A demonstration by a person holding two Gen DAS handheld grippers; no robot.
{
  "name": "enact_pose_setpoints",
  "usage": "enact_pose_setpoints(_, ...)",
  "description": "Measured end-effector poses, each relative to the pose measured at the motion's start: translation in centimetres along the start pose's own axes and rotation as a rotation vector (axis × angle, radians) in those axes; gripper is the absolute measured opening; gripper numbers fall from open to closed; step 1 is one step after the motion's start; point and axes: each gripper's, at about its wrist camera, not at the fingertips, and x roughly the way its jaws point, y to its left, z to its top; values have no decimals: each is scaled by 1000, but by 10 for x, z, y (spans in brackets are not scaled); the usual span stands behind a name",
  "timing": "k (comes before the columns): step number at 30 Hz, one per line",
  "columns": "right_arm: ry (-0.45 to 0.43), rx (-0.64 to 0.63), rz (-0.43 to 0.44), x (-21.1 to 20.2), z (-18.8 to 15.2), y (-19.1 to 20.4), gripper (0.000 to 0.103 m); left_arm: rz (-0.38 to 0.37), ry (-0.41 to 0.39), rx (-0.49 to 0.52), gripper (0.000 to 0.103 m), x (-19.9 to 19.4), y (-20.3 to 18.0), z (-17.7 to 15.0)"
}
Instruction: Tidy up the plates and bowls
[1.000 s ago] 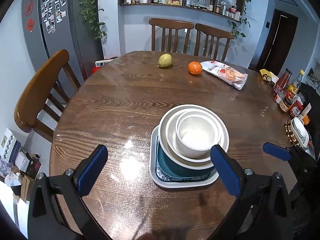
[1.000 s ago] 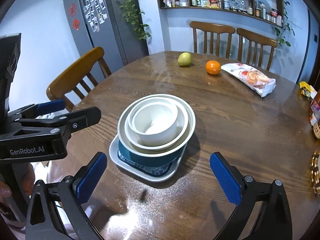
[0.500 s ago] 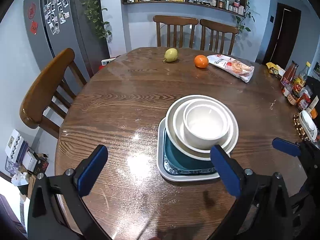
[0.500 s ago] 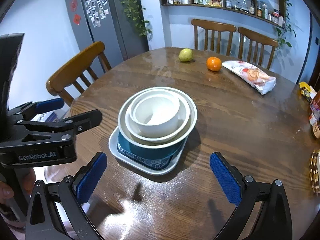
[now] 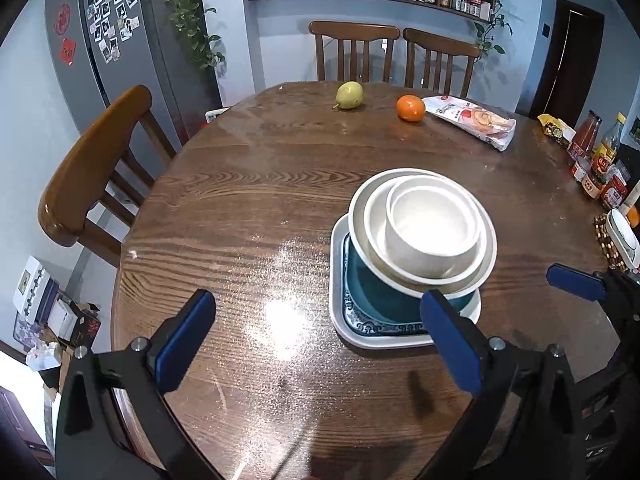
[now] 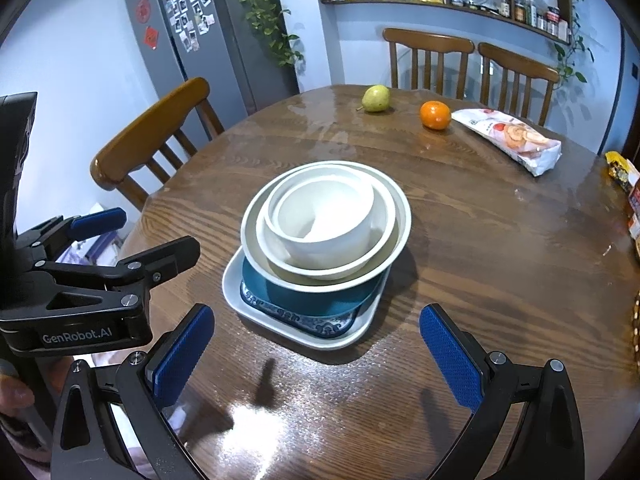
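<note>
A stack of dishes stands on the round wooden table [image 5: 248, 208]. At the bottom is a white square plate [image 5: 340, 320] [image 6: 240, 300], then a teal plate [image 5: 360, 288] [image 6: 304, 296], then nested white bowls, with the smallest bowl [image 5: 432, 228] [image 6: 324, 220] on top. My left gripper [image 5: 318, 340] is open and empty, held above the table's front, left of the stack. My right gripper [image 6: 316, 344] is open and empty, just in front of the stack. The left gripper also shows in the right wrist view [image 6: 132, 236].
A pear [image 5: 349, 95], an orange [image 5: 410, 108] and a snack bag [image 5: 472, 120] lie at the table's far side. Sauce bottles [image 5: 596, 156] stand at the right edge. Wooden chairs [image 5: 92, 172] stand on the left and behind the table.
Both grippers have drawn back and up from the stack, which now looks smaller and farther. The dishes have not moved. Both grippers stay open.
</note>
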Motion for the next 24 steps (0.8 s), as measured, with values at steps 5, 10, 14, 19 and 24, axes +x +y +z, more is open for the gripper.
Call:
enact_pose_setpoints(5,14,8,2,4,0,0,102,-1,11,-6,102,4,1,-3)
enact_pose_setpoints(10,18,3,-7,4,0,3,102,-8,17,-9,102,5,2,-4)
enact_pose_setpoints(14,19,4,-8,5,0,3,102,-11,15,-8,102,5,2,-4)
enact_pose_setpoints(19,19,6,-21,4,-1,2,102,-12,20,-12,102,7,3,-4)
enact_pose_setpoints(24,20,22,-34,4,-1,-1,102,-3,30,-13,102,9,4,-5)
